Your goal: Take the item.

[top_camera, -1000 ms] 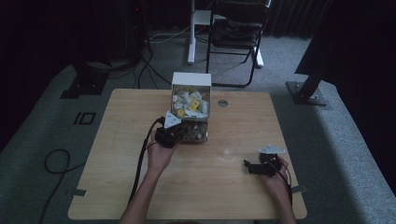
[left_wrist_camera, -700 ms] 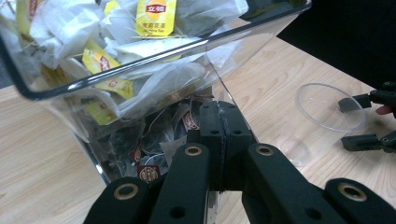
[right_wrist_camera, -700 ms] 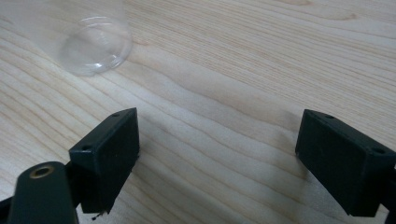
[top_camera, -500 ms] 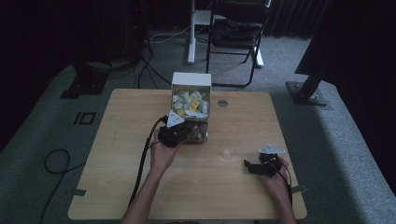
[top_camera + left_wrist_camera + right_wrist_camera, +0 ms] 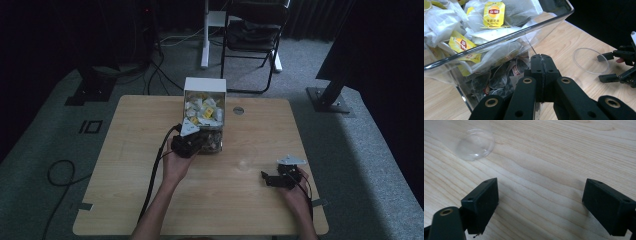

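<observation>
A clear plastic box [image 5: 205, 112] full of yellow-tagged tea bags [image 5: 494, 13] stands at the middle back of the table. My left gripper [image 5: 192, 143] is at the box's near lower front. In the left gripper view its jaws are pressed together, and the left gripper [image 5: 541, 65] is shut right against the clear wall [image 5: 499, 41], with nothing visible between them. My right gripper [image 5: 271, 179] rests low at the table's front right. Its jaws stand wide apart over bare wood, so the right gripper [image 5: 541, 202] is open. A clear plastic cup [image 5: 475, 143] stands just beyond it.
The cup [image 5: 591, 61] stands between the box and the right gripper [image 5: 616, 67]. A small round insert [image 5: 238, 110] sits in the wooden table [image 5: 130, 200] right of the box. A folding chair [image 5: 252, 35] and cables lie on the floor behind.
My left gripper has edged slightly right, closer to the box's front. The right gripper has stayed in place.
</observation>
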`<state>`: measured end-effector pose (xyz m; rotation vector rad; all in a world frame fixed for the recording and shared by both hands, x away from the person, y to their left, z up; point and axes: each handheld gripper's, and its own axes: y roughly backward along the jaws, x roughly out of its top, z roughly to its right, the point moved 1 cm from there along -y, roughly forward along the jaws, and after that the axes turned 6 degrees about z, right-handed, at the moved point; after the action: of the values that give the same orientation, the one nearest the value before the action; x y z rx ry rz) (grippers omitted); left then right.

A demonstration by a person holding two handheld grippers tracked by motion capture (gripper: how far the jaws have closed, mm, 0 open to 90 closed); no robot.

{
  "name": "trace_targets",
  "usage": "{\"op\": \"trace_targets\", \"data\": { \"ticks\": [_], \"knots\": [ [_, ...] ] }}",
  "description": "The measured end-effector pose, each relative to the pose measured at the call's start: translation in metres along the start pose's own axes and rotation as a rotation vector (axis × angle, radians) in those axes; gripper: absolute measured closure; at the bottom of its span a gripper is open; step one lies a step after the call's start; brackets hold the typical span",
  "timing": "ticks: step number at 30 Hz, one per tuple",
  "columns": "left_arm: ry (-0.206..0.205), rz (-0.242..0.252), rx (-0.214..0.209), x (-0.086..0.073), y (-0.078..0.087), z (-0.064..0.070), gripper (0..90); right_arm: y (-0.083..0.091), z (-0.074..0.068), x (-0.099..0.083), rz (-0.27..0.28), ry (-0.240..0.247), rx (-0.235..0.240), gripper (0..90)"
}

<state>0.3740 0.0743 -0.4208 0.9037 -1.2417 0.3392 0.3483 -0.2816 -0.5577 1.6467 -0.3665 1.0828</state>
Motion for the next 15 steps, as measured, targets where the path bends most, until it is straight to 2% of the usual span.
{"op": "trace_targets", "data": {
  "ticks": [15],
  "knots": [
    [-0.004, 0.005, -0.024, 0.0022, -0.0037, 0.0083, 90.0, 0.0000, 0.0000, 0.0000, 0.000, -0.001, -0.001, 13.5]
  ]
}}
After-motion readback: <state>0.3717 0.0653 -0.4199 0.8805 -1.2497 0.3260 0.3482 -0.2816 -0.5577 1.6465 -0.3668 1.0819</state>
